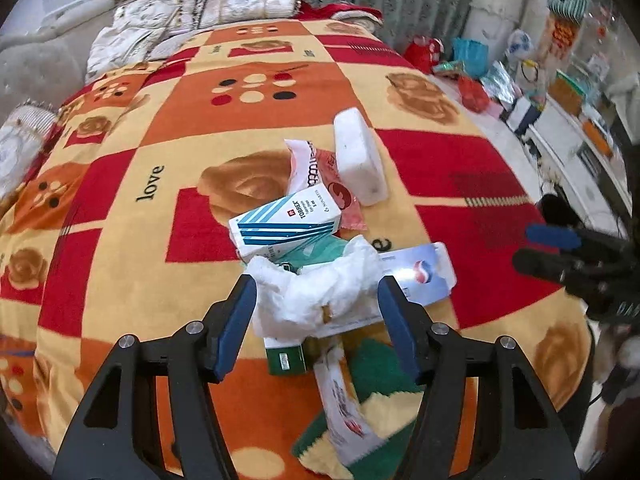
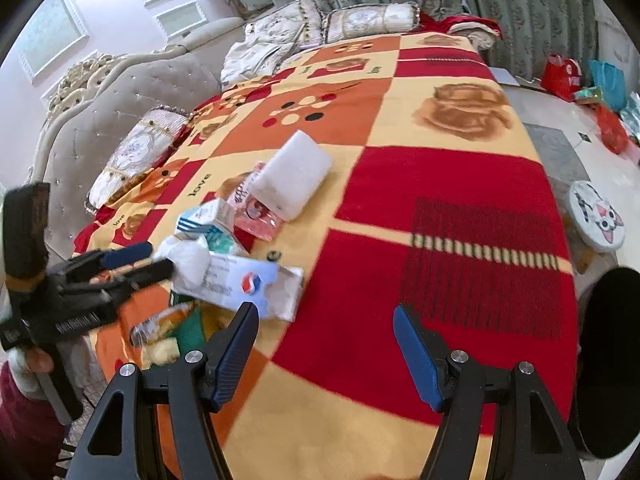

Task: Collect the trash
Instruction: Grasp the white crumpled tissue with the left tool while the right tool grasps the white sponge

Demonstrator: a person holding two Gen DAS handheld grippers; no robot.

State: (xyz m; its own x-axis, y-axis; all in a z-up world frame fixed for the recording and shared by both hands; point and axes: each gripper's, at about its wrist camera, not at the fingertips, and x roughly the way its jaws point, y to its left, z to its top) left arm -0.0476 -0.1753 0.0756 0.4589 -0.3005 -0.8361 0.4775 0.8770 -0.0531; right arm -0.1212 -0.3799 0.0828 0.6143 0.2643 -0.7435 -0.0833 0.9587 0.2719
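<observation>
A bed point(image 1: 120, 208) covered by a blanket checked in red, orange and cream fills both views, with a heap of trash lying on it.

In the left wrist view the left tongs point(image 1: 316, 308) stand apart at lower centre, a crumpled white tissue point(image 1: 320, 288) lying between their blue pads. The pads do not appear to press on it, so the tongs read as released. Just above the tissue lies a white box point(image 1: 286, 226) with blue stripes. Above that sits a pink wrapper point(image 1: 344, 196), and a white foam block point(image 1: 358, 156) leans at the top of the heap. To the right of the tissue a flat toothpaste box point(image 1: 424, 276) shows a red-and-blue emblem. Below the tissue are a small green box point(image 1: 286, 360), a long white packet point(image 1: 344, 412) and a green and yellow cloth point(image 1: 384, 372). The right tongs point(image 1: 536, 248) enter from the right edge of this frame, well apart from the heap.

In the right wrist view the right tongs point(image 2: 326, 320) stand released at the bottom, nothing between them but blanket. The heap lies to their upper left: the toothpaste box point(image 2: 240, 284) just beside the left pad, the tissue point(image 2: 188, 258), the striped box point(image 2: 204, 218), the pink wrapper point(image 2: 258, 220) and the foam block point(image 2: 292, 178) higher up. The left tongs point(image 2: 148, 260) reach in from the left edge, their tips at the tissue. Pillows point(image 2: 360, 20) lie at the top of the bed.
</observation>
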